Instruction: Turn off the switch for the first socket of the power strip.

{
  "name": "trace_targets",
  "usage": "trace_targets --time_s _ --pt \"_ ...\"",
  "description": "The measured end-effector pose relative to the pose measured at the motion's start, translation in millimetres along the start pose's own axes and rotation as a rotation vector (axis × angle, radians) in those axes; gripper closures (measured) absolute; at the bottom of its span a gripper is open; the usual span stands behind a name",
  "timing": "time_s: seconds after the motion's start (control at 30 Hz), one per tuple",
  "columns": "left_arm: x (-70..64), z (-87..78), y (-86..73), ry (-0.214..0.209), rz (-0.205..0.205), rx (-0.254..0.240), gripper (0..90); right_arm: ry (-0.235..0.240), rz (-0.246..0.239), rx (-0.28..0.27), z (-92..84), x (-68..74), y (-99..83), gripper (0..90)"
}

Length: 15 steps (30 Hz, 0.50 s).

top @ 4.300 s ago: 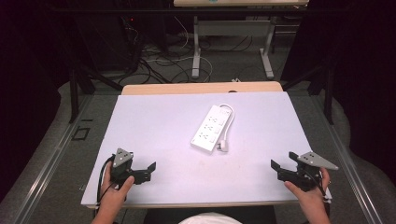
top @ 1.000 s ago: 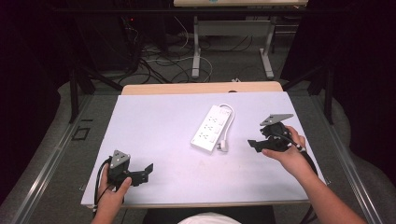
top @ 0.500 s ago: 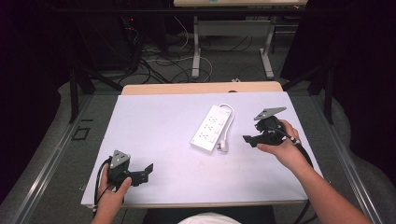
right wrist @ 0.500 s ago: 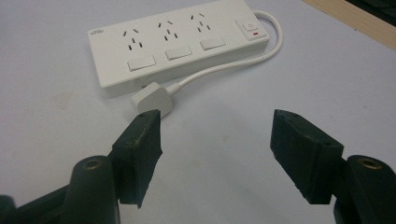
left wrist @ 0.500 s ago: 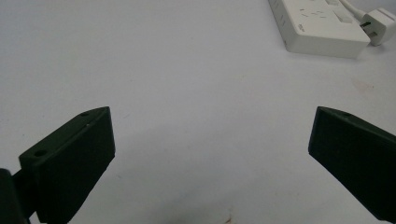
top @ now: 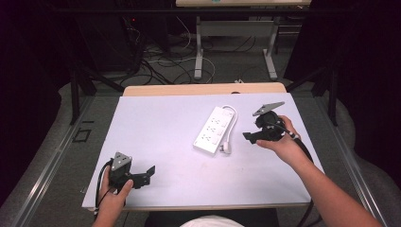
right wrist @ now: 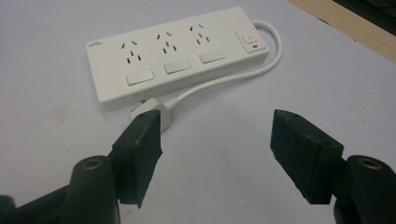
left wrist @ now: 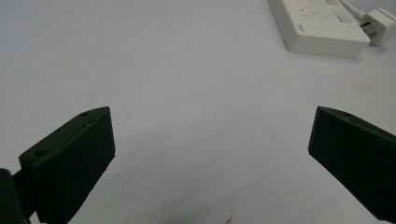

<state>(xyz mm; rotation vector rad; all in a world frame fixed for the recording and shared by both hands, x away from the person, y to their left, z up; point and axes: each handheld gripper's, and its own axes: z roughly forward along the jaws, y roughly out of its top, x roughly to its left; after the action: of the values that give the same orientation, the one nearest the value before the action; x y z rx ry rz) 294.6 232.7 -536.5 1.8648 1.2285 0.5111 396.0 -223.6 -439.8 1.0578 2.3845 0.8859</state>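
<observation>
Power strip (top: 214, 128) lies unobstructed — plug (right wrist: 152, 113) just beyond the right tool (top: 249, 137), spread, empty.

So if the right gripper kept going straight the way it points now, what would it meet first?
Probably the white plug beside the power strip: the right gripper, jaws open and empty, aims at it, though the left jaw hides part of it.

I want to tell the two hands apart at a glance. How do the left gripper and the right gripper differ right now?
The left gripper sits near the front edge of the table, far from the power strip; the right gripper is close beside the strip, aimed at its plug. The left gripper's grey plate lies low; the right gripper's is raised and tilted. Both are black, hand-held, with open jaws holding nothing.
</observation>
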Motion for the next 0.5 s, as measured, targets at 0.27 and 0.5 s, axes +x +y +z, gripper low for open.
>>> trace_targets --time_s 0.27,0.5 --pt "-0.1 0.4 -0.1 0.001 0.0 -0.002 0.4 -0.004 0.009 0.008 0.3 -5.2 13.0 33.1" --pt "0.0 0.6 -0.1 0.001 -0.001 -0.003 0.4 -0.009 0.043 0.02 1.0 -10.2 22.6 33.1"
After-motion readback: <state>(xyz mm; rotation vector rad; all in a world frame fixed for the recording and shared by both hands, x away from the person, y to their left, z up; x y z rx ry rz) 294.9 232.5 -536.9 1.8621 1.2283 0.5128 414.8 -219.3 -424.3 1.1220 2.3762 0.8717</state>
